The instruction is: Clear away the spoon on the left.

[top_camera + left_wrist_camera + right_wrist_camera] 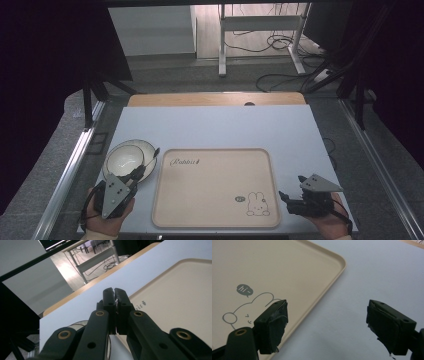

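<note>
Hands are coming in at the bottom edge of the high view, and we are seeing each one holding a black two-jaw gripper low over the pale grey tabletop (215, 125). Our left gripper (142, 169) is sitting at the near left corner with its jaws pressed together on nothing, tips reaching over the near rim of a shallow cream ceramic bowl (129, 158) with a darker inner ring; in the left gripper view (114, 293) the closed jaws are pointing along the table's left part beside the tray edge. Our right gripper (291, 186) is resting at the near right, jaws standing wide apart and empty, and in the right gripper view (327, 322) one jaw is hanging over the tray's corner while the other is hanging over bare table. Between the two hands a large beige rectangular plastic tray with rounded corners (210, 200) is lying flat, carrying a rabbit drawing (258, 205) at its near right and a script word at its far left; the bowl is standing just beside its left edge. Farther off, a strip of light wooden tabletop (215, 99) is showing past the grey surface, and beyond it white metal desk legs (222, 45) with loose black cables (280, 42) are standing on the floor.
</note>
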Motion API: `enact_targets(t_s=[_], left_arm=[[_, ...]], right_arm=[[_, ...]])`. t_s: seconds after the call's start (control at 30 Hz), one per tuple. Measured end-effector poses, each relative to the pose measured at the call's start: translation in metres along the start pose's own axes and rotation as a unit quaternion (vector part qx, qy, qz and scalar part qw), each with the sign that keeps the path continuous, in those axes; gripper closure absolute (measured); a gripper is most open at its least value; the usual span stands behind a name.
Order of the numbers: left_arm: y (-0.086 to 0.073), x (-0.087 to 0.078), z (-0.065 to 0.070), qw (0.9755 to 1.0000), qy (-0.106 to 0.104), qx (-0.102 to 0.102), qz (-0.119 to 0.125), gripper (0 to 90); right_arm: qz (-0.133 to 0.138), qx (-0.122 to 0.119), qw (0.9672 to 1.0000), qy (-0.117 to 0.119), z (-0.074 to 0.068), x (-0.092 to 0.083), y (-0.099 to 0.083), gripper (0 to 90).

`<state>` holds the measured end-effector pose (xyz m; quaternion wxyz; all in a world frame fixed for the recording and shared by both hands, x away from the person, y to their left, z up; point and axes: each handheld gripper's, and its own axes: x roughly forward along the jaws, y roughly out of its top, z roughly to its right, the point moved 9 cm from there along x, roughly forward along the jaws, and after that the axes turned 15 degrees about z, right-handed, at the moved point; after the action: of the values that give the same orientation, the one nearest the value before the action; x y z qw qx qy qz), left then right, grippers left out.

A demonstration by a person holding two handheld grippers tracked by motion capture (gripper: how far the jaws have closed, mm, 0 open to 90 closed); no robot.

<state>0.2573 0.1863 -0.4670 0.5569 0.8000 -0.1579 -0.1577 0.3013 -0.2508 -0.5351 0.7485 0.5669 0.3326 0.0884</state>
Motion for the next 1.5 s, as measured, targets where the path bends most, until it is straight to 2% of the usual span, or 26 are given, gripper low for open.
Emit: enact_targets(t_s=[0.53, 0.83, 1.3, 1.5], left_arm=[[0.002, 0.017, 0.014, 0.9997, -0.023, 0.000, -0.002, 89.6], [0.005, 0.029, 0.027, 0.9990, -0.043, 0.013, -0.004, 89.5], [0.003, 0.041, 0.041, 0.9978, -0.060, 0.024, -0.011, 89.5], [-0.003, 0.044, 0.047, 0.9970, -0.068, 0.031, -0.020, 89.5]], right_arm=[[-0.004, -0.001, 1.0000, -0.004, 0.001, 0.001, -0.001, 17.5], [-0.005, -0.002, 1.0000, -0.005, 0.001, 0.001, -0.002, 17.5], [-0.007, -0.003, 1.0000, -0.005, 0.001, 0.001, -0.003, 17.6], [-0.009, -0.004, 1.0000, -0.003, 0.000, 0.002, -0.003, 17.6]])
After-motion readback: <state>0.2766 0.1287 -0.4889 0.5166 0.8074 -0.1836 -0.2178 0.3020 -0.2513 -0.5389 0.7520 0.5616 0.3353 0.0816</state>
